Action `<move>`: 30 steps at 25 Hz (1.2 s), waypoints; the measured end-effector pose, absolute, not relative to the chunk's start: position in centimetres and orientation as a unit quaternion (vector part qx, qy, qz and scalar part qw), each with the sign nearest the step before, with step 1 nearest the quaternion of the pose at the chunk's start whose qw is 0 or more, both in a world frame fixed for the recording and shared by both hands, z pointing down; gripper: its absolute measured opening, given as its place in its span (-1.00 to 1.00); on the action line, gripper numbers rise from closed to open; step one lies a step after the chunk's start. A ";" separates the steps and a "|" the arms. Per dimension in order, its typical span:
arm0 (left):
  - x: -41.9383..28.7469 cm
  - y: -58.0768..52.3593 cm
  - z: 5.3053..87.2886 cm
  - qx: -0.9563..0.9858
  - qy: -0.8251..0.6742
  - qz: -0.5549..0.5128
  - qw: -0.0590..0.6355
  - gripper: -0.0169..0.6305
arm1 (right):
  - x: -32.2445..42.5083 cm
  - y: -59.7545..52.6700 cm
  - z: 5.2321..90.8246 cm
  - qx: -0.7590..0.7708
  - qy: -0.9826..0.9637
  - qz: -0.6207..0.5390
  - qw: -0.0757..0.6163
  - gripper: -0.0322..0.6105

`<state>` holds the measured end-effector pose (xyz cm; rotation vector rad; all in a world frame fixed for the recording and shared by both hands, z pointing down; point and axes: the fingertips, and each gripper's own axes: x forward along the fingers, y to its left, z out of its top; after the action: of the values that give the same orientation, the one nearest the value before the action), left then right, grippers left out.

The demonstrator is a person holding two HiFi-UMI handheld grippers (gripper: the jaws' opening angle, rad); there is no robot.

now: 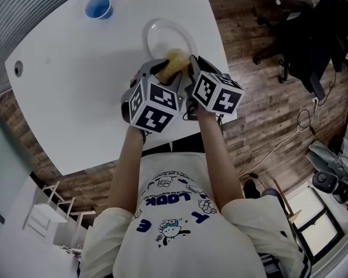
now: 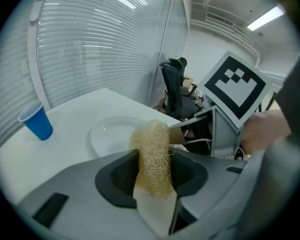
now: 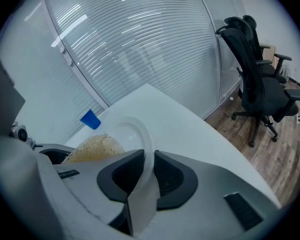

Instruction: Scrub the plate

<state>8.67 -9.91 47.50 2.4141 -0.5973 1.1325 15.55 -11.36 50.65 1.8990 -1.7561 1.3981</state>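
Head view: plate (image 1: 162, 35) on white surface (image 1: 75, 86), loofah (image 1: 175, 62) over its near rim, blue cup (image 1: 98, 7) well apart | Left gripper view: left gripper (image 2: 153, 165) fingers pinching loofah | Right gripper view: right gripper (image 3: 149, 170) fingers clamped on plate rim

The plate (image 1: 165, 36) is translucent white, the table (image 1: 75, 86) plain white, the loofah (image 1: 175, 63) straw-yellow and netted, the cup (image 1: 98, 7) blue, the floor (image 1: 261, 97) brown wood-grain.
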 end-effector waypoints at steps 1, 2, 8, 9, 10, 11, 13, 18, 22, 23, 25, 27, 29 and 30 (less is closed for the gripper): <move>8.6 -9.8 47.5 0.865 -0.215 0.406 0.204 -0.39 | 15.5 -11.3 50.7 0.643 -0.594 0.473 0.101 -0.71; 8.6 -9.6 47.5 0.864 -0.216 0.406 0.204 -0.39 | 15.5 -11.3 50.7 0.643 -0.594 0.473 0.101 -0.71; 8.3 -9.0 47.4 0.864 -0.217 0.400 0.217 -0.39 | 15.6 -11.3 50.7 0.645 -0.594 0.470 0.101 -0.71; 8.3 -9.0 47.4 0.863 -0.216 0.399 0.221 -0.39 | 15.7 -11.3 50.7 0.645 -0.594 0.470 0.102 -0.71; 8.2 -8.9 47.3 0.863 -0.216 0.397 0.224 -0.39 | 15.7 -11.3 50.7 0.645 -0.594 0.470 0.102 -0.71; 8.2 -8.9 47.3 0.863 -0.217 0.396 0.226 -0.39 | 15.7 -11.3 50.7 0.645 -0.595 0.469 0.103 -0.71; 8.1 -8.9 47.1 0.863 -0.220 0.394 0.228 -0.39 | 15.7 -11.4 50.8 0.643 -0.598 0.466 0.107 -0.71; 7.7 -9.0 46.4 0.864 -0.232 0.381 0.231 -0.39 | 15.6 -11.6 50.7 0.639 -0.606 0.459 0.115 -0.69; 7.2 -9.3 46.1 0.865 -0.240 0.377 0.228 -0.39 | 15.9 -11.8 50.3 0.647 -0.603 0.453 0.108 -0.68; 7.2 -9.4 46.0 0.865 -0.240 0.377 0.227 -0.39 | 16.0 -11.9 50.1 0.649 -0.603 0.452 0.106 -0.69; 7.2 -9.6 45.7 0.867 -0.241 0.374 0.225 -0.39 | 16.4 -12.0 49.7 0.653 -0.603 0.447 0.102 -0.69; 7.3 -9.9 45.3 0.869 -0.246 0.367 0.224 -0.39 | 16.9 -12.2 49.0 0.659 -0.605 0.436 0.100 -0.69; 7.3 -10.3 44.9 0.870 -0.254 0.357 0.225 -0.39 | 17.3 -12.4 48.3 0.664 -0.609 0.422 0.101 -0.69; 7.2 -10.4 44.7 0.871 -0.257 0.353 0.226 -0.39 | 17.3 -12.6 47.9 0.666 -0.612 0.415 0.101 -0.69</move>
<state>7.21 -10.41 44.67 2.4009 -0.7097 0.9724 17.34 -12.60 47.89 1.9669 -1.8064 1.2264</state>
